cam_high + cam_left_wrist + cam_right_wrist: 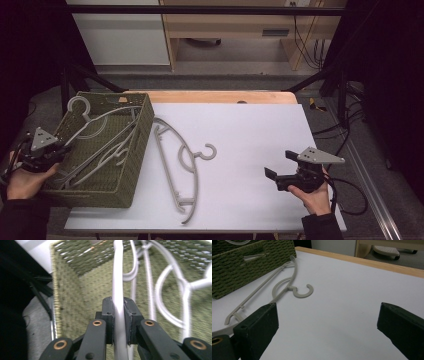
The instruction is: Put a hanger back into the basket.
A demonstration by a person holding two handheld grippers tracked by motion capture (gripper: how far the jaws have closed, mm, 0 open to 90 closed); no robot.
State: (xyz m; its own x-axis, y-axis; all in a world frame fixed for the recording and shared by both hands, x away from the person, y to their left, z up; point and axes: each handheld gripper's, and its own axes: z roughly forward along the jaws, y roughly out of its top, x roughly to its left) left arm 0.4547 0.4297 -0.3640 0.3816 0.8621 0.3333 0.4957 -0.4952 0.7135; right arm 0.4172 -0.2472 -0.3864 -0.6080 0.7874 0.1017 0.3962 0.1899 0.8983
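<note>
A green woven basket (142,125) stands at the table's left with grey plastic hangers (107,145) inside it. My left gripper (50,152) reaches in over the basket's left wall. It is shut on the bar of a grey hanger (118,287), which runs up between the pads (109,315). Another grey hanger (177,155) lies flat on the white tabletop just right of the basket, hook pointing right. My right gripper (279,170) hovers at the table's right side, open, nothing between its jaws. Ahead of it lies that hanger (287,287) and the basket (242,267).
The white tabletop (250,130) has a wooden far edge (215,96). A dark frame bar crosses above the back. Cables (350,195) trail off the right side of the table.
</note>
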